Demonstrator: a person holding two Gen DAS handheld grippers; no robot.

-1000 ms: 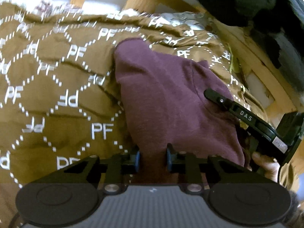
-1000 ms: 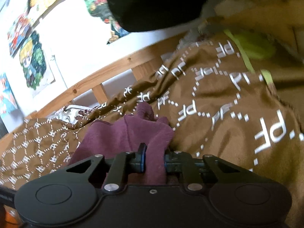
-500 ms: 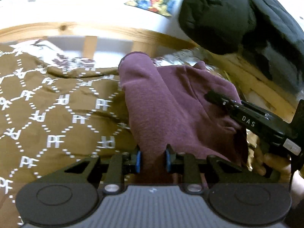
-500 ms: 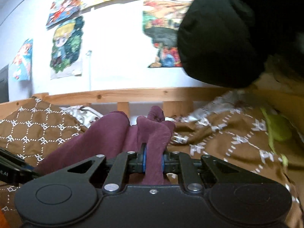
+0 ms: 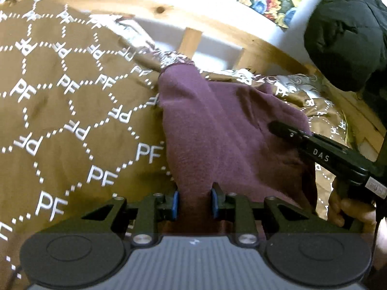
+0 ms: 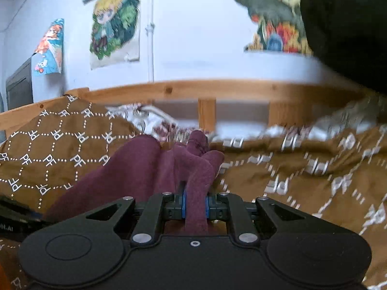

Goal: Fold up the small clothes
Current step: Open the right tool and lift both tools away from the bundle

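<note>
**Q:** Background and surface, please.

**A:** Behind everything stands a pale wall (image 6: 193, 48) carrying several colourful cartoon posters (image 6: 116, 21). Below it runs a wooden bed rail (image 6: 217, 89) with upright slats. On the bed lies a brown blanket (image 5: 72, 125) printed with white dotted hexagons and the letters "PF". A patterned white-and-grey cloth (image 6: 145, 118) shows at the far edge of the blanket, beside the rail. A bulky black padded item (image 5: 343, 36) fills the upper right corner of both views.

**Q:** Location of the garment?

**A:** The maroon garment (image 5: 217, 130) sits on the brown blanket, roughly central, and is raised at its near edge. It stretches between the two tools, with a rounded fold reaching toward the rail.

**Q:** State of the left hand-held gripper?

**A:** The left hand-held gripper (image 5: 194, 204) has its jaws narrowly apart, and a thick bunch of maroon fabric fills the gap. Both blue pads (image 5: 175, 204) press on the fabric.

**Q:** State of the right hand-held gripper?

**A:** The right hand-held gripper (image 6: 194, 204) has its jaws nearly together, clamped on a thinner strip of the same garment. Loose fabric stands up in a crumpled peak just beyond the pads. In the left wrist view this tool appears as a black bar lying across the right side of the garment, with a person's hand (image 5: 350, 210) around its grip.

**Q:** Image quality?

**A:** The right half of the right wrist view is blurred.
</note>
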